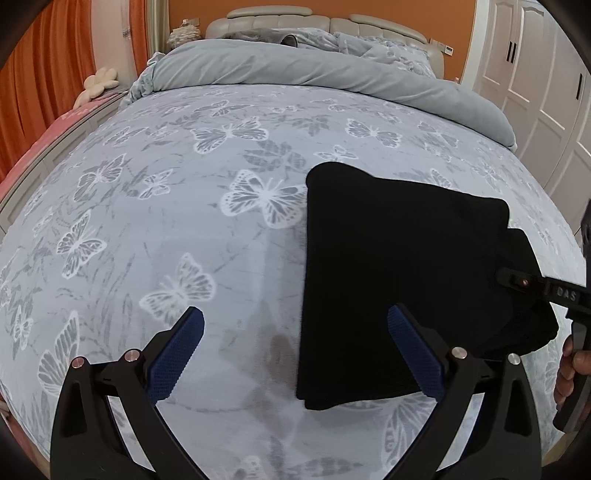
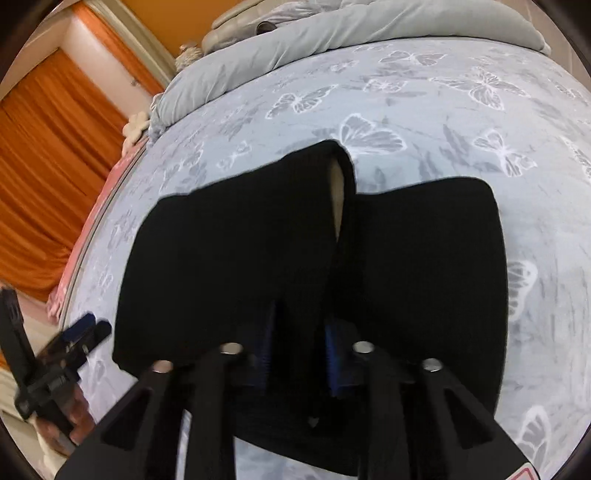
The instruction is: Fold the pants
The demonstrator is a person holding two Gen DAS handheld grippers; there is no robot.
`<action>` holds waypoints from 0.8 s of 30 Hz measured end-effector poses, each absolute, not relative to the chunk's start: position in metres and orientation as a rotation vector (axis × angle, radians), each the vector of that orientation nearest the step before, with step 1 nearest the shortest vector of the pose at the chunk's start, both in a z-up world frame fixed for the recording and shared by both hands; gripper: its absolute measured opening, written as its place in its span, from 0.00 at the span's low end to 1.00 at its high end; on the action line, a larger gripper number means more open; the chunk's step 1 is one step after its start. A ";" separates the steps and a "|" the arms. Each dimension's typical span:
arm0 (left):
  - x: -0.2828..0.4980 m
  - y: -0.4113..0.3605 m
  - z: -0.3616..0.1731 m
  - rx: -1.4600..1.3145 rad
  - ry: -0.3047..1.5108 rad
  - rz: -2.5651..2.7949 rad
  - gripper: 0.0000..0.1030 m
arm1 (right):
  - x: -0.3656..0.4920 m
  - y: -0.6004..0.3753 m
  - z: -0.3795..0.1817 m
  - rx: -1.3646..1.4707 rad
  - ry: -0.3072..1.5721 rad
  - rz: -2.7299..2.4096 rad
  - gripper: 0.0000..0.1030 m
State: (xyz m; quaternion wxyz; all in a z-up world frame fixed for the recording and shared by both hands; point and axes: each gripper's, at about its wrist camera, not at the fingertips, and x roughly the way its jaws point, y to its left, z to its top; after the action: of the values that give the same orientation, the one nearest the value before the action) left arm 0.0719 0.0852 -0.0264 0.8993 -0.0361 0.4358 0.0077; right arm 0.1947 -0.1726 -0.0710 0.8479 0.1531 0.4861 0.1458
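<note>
Right wrist view: right tongs (image 2: 299,354) pinch the pants (image 2: 236,258) mid-fold; left tongs (image 1: 295,350) gape empty beside them; next, lay the fold flat.

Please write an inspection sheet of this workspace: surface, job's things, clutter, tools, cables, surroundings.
Surface: bed sheet with butterfly print, fairly smooth.
Job's things: black pants, folded into a thick stack on the sheet.
Clutter: grey duvet bunched at the head end.
Tools: left tool open, holding nothing, beside the pants; right tool shut on a raised fold of the pants.
Cables: nothing seen.
Surroundings: orange curtain, white wardrobe, padded headboard.
</note>
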 end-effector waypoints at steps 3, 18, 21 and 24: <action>0.072 0.086 -0.025 -0.072 0.900 0.010 0.95 | 0.182 -0.175 -0.029 0.329 0.924 0.356 0.10; 0.072 0.072 -0.028 -0.114 0.918 -0.050 0.95 | 0.133 -0.226 -0.003 0.152 0.793 0.093 0.18; 0.073 0.066 -0.030 -0.133 0.926 -0.057 0.95 | 0.138 -0.204 -0.001 0.141 0.775 0.174 0.14; 0.073 0.058 -0.033 -0.094 0.923 -0.044 0.95 | 0.169 -0.181 -0.027 0.080 0.855 0.214 0.12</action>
State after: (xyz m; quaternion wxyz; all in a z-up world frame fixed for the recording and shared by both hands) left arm 0.0726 0.0577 -0.0329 0.8940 -0.0454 0.4452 -0.0214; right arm 0.1692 -0.1809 -0.0271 0.9037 0.0389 0.4137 0.1035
